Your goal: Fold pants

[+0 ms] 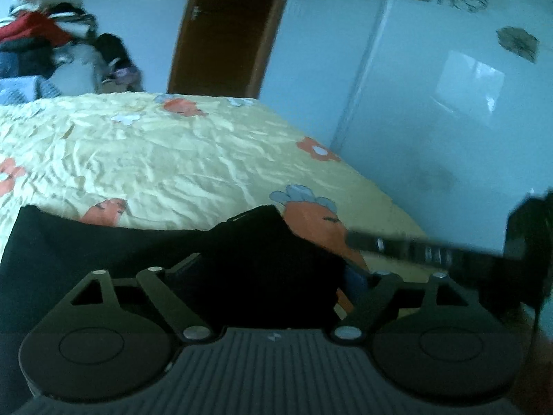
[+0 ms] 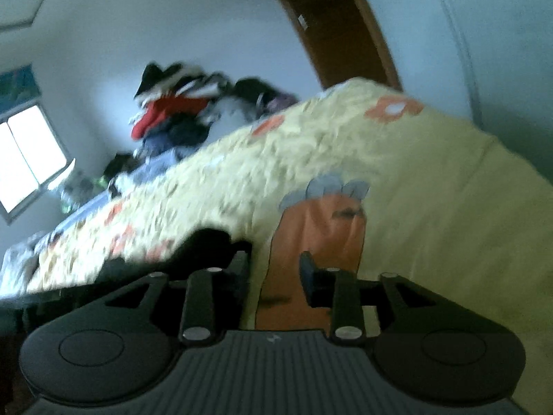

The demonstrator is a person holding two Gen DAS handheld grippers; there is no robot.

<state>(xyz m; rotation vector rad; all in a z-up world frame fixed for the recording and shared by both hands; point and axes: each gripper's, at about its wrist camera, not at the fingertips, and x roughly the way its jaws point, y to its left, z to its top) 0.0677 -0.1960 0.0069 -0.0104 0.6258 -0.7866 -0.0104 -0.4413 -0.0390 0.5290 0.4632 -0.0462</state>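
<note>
1. The left gripper [image 1: 273, 269] is reaching forward toward 12 o'clock, its linkage arms splayed wide toward 10 and 2 o'clock; its fingertips are hiding against dark cloth, so their gap cannot be read.
2. The right gripper [image 2: 274, 269] is tilting to one side, its fingers [image 2: 309, 275] standing parallel with a clear gap between them, gripping nothing.
3. In the left wrist view, the right gripper [image 1: 484, 256] is entering from 3 o'clock, blurred.

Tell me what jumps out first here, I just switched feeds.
The black pants fill the near edge of the yellow flowered bedspread, right ahead of the left gripper. The right gripper hangs open over an orange carrot print. A clothes pile sits at the bed's far end.
</note>
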